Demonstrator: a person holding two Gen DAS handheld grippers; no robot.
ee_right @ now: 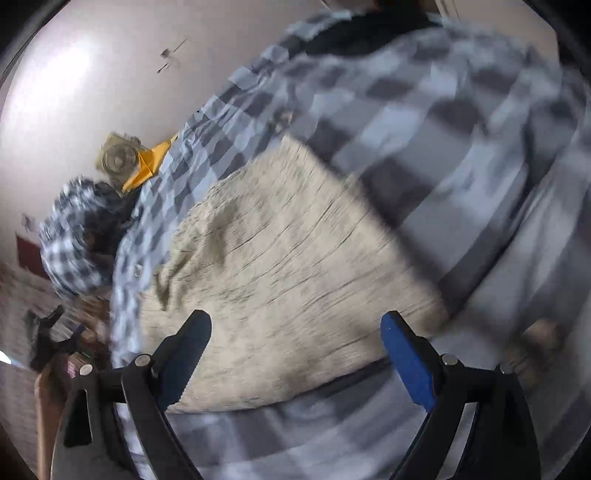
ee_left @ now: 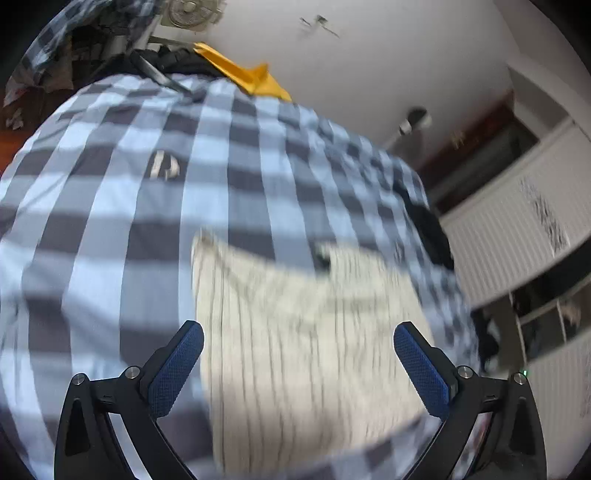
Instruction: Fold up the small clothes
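A bed covered with a blue-grey and white checked sheet [ee_left: 155,206] fills both views, with a pale wall [ee_left: 369,55] behind it and white slatted cabinet doors [ee_left: 517,221] off to one side. At the far edge of the bed lie a folded yellow cloth [ee_left: 247,75], some dark clothing and a small fan [ee_left: 188,13]; a bundle of checked fabric [ee_right: 70,243] sits beyond that.

The small garment [ee_left: 295,332] lies flat on the sheet. It is cream-coloured with thin dark stripes running its length, and it looks like a roughly rectangular folded panel with straight side edges. In the right wrist view its surface shows a few creases and shaded wrinkles toward one end [ee_right: 207,236]. Both pictures are blurred, so finer details such as a collar or sleeves cannot be made out.

The left gripper [ee_left: 299,343] hangs over the garment's near part with its jaws wide apart and nothing between the blue pads. The right gripper [ee_right: 295,343] is likewise above the garment, jaws spread, gripping nothing.
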